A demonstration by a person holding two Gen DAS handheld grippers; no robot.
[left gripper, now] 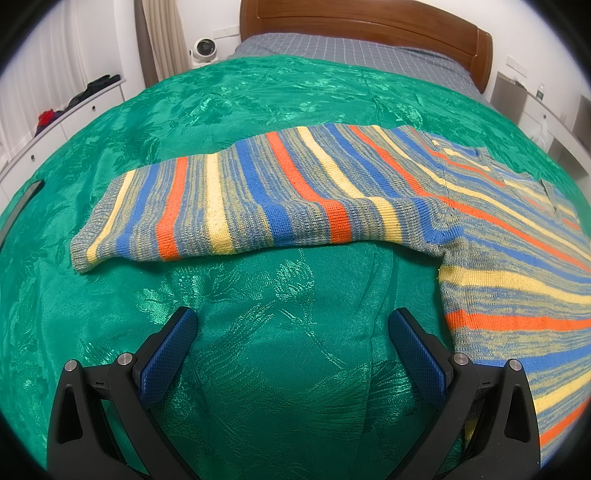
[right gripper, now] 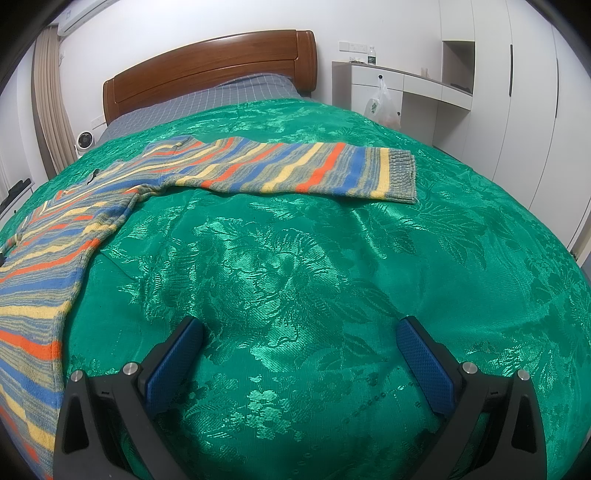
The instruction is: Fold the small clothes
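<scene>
A knitted sweater (left gripper: 509, 266) with blue, orange, yellow and grey stripes lies spread flat on a green bedspread (left gripper: 280, 362). In the left wrist view its left sleeve (left gripper: 236, 206) stretches out to the left, cuff at the far left. My left gripper (left gripper: 291, 325) hovers open above bare bedspread in front of that sleeve, just left of the body. In the right wrist view the same sweater (right gripper: 40, 280) fills the left edge, and its right sleeve (right gripper: 295, 170) reaches right, ending in a ribbed cuff (right gripper: 400, 177). My right gripper (right gripper: 299, 332) is open over the green bedspread (right gripper: 332, 258), holding nothing.
A wooden headboard (left gripper: 369, 26) and grey checked sheet (left gripper: 351, 51) lie beyond the bedspread. A small white fan (left gripper: 203, 50) stands at the back left. White drawers (left gripper: 62, 122) with clothes on top run along the left; a white desk (right gripper: 406, 85) with a plastic bag (right gripper: 382, 107) and wardrobes stand right.
</scene>
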